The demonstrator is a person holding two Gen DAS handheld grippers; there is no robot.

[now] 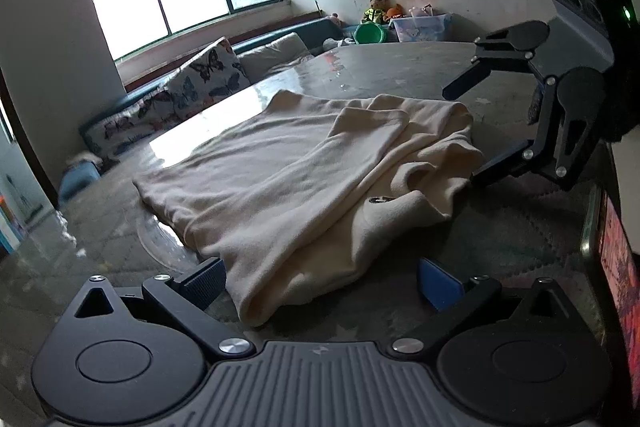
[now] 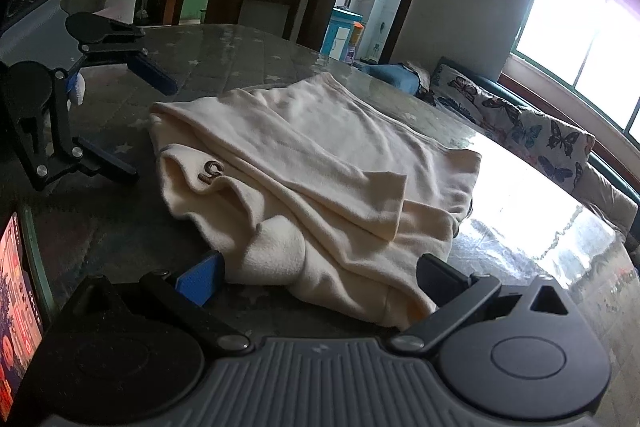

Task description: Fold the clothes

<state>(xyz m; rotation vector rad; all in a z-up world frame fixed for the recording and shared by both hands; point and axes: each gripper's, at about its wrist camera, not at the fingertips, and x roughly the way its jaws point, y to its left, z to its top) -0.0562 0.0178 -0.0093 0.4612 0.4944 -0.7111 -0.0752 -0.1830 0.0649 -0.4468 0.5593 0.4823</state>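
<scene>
A cream garment [image 1: 304, 163] lies partly folded on the glass-topped table [image 1: 400, 67], one sleeve laid across its body. It also shows in the right wrist view [image 2: 312, 171], with a small dark logo [image 2: 211, 171] near its left edge. My left gripper [image 1: 320, 281] is open, its jaws on either side of the garment's near corner. My right gripper [image 2: 320, 277] is open, its jaws astride the near folded edge. The right gripper shows at the right of the left wrist view [image 1: 460, 135]. The left gripper shows at the left of the right wrist view [image 2: 154, 129].
A phone with a lit screen [image 2: 16, 311] stands at the table edge between the grippers. A sofa with butterfly cushions [image 1: 192, 87] runs under the window. Toys and a plastic box [image 1: 420, 27] sit beyond the table's far end.
</scene>
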